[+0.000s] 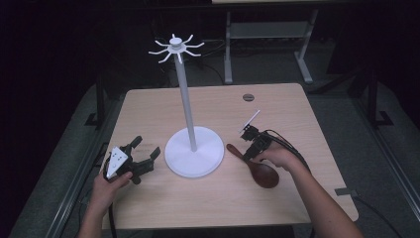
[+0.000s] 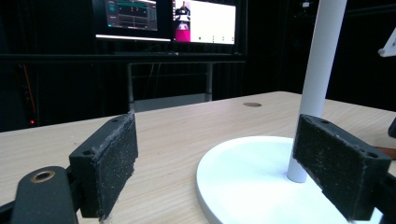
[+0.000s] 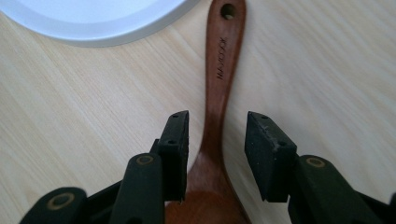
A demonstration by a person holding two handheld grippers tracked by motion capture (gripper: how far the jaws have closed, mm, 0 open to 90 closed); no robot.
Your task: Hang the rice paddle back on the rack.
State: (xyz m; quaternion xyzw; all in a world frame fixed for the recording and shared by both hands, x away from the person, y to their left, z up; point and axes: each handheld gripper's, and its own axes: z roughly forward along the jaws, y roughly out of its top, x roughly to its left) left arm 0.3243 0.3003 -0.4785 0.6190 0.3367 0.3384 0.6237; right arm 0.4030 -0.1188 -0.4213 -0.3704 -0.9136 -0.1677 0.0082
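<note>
Wooden spoon (image 3: 218,93), flat beside hook stand (image 1: 193,157): right gripper (image 3: 217,140) half-open, straddling its neck ungripped, likely for hanging; left gripper (image 2: 215,163) wide, empty, idle.

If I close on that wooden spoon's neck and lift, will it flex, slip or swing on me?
The wooden spoon looks like solid wood, so probably stiff. Its polished finish could let it slide between the right gripper pads. The bowl is the broad end, so from the neck it may tip bowl-down.
</note>
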